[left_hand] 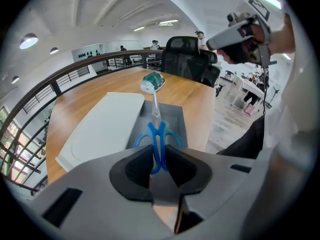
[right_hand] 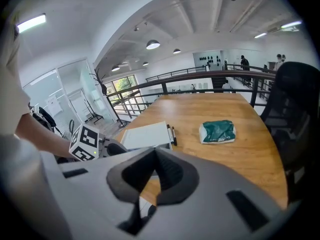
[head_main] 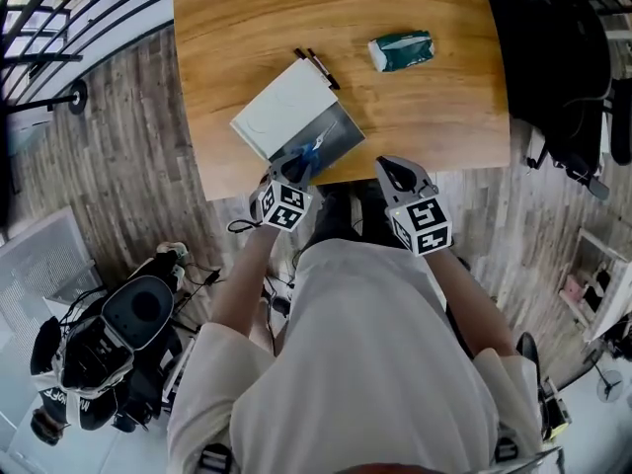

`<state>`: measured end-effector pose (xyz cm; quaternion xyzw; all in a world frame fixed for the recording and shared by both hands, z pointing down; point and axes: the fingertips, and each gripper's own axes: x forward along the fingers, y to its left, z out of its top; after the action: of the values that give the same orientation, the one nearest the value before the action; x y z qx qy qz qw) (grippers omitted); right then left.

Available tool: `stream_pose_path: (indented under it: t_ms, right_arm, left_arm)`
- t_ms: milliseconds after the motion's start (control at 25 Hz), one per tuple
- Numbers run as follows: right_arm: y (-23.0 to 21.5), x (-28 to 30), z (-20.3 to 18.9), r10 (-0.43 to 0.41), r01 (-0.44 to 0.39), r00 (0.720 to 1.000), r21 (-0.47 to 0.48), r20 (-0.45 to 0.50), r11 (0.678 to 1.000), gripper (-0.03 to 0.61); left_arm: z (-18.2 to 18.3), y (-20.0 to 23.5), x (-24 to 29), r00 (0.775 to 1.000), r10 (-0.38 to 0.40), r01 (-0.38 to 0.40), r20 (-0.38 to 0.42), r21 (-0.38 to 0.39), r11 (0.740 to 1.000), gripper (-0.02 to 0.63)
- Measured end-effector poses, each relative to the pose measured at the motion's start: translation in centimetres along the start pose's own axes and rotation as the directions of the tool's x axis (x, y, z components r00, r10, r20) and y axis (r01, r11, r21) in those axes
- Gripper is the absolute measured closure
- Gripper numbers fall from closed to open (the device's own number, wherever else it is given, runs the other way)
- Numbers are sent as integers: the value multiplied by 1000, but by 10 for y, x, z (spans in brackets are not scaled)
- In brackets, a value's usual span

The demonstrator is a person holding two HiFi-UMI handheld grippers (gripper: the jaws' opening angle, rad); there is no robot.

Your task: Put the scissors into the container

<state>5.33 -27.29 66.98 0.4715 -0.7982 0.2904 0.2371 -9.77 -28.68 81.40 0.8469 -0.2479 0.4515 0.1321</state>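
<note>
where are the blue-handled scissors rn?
Left gripper view: blue-handled scissors clamped in the left gripper, blades over the grey open container, beside the white flat lid.

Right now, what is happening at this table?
A person works with two handheld grippers. The left gripper is shut on the blue-handled scissors at their handles, blades pointing away over the open grey container; a white lid lies beside it. The right gripper is shut and empty, near the table edge.

Round light-wood tabletop (head_main: pixel 247 28) on grey wood-plank floor (head_main: pixel 128 126). Black metal railing (head_main: pixel 59 18) along mezzanine edge. Black office chair (left_hand: pixel 182 51) behind. White vaulted ceiling, round pendant lamps (right_hand: pixel 153 44) lit.
</note>
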Motion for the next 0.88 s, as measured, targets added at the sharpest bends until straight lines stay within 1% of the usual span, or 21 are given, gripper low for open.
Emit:
stream_pose_path:
  t_ms: [160,320,600,880]
  right_arm:
    - [-4,2,-3,9,-9,1000,13,-7,1000,578]
    - [-8,4,-4,17,-17,1000,17,-11,1000,578]
    - [-10,9,-5,39,-39,999,20,-17,999,578]
    - [-10,12,-5,72,-72,997,10,-18,997,578]
  left_arm:
    - [-13,1,10,997,1,-2,-73,-10,1000,543]
    - [-22,5,17,990,10,-14,-144,-29,999,543]
    - [-35,15,25,965,46,-62,-257,-54,997,543]
    - [-46,25,27,937,87,-120,-338,-78,990,540]
